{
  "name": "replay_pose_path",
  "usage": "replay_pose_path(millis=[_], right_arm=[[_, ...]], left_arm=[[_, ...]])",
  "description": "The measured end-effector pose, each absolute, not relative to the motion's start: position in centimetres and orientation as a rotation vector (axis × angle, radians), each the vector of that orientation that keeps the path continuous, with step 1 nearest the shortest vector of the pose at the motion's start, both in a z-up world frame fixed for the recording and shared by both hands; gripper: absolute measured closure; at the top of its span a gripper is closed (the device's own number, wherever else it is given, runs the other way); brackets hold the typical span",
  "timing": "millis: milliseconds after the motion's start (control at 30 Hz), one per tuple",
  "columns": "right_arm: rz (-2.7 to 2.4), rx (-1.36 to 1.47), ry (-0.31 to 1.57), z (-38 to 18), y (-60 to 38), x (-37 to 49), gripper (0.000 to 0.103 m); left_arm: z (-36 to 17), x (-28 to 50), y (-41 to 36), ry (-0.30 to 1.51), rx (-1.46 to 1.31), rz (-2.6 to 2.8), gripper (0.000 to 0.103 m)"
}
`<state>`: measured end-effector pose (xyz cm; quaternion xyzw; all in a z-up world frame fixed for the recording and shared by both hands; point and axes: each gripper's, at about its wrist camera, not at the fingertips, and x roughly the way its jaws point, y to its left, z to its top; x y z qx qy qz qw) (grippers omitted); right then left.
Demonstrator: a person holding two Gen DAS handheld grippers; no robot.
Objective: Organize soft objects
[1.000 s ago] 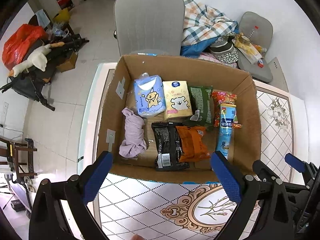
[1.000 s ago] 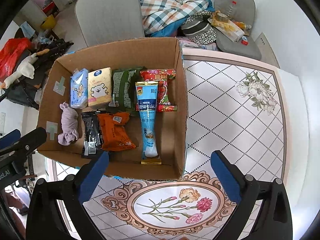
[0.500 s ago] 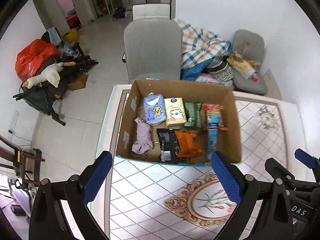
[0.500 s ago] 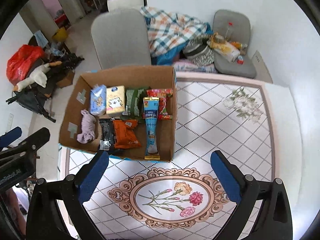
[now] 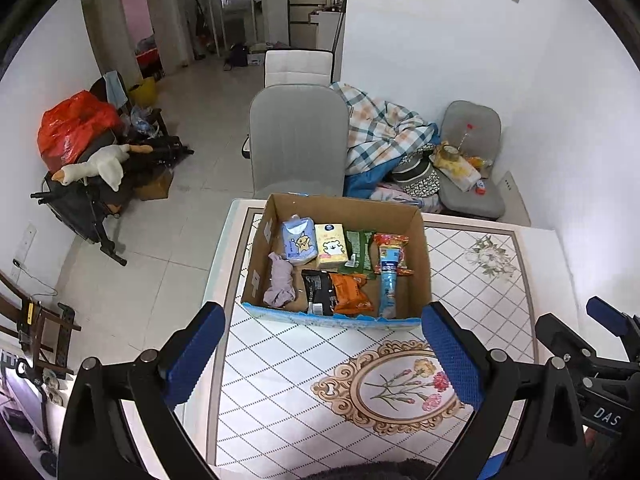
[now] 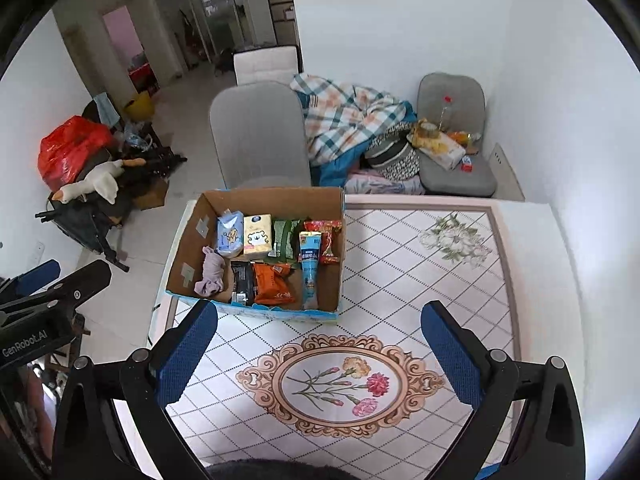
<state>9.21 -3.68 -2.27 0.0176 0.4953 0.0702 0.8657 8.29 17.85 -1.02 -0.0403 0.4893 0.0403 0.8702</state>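
Over on the tabletop (image 6: 420,280), the cardboard box (image 5: 420,248) held the soft stuff, light squishy tissue packs (image 5: 298,242) and a limp lilac cloth (image 5: 279,280) best pinched mid-body, while the left tool (image 5: 324,354) and right tool (image 6: 320,350) both hung released, grasping nothing.

White walls (image 5: 460,60), pale tiled floor (image 5: 160,260), grey chair (image 5: 298,140) at the surface's far edge, plaid blanket (image 5: 380,128) beside it

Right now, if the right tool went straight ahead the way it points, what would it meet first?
Probably the near wall of the cardboard box or the bare table beside it; depth is unclear. The right tool is open and empty.
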Motion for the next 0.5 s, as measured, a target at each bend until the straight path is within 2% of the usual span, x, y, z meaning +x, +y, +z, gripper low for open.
replay_pose_path(millis=[500], right_arm=[[0.134, 0.02, 0.989, 1.5, -4.8, 5.8, 0.0]], left_arm=[[0.0, 5.9, 16.8, 1.013, -0.067, 0.1, 0.002]])
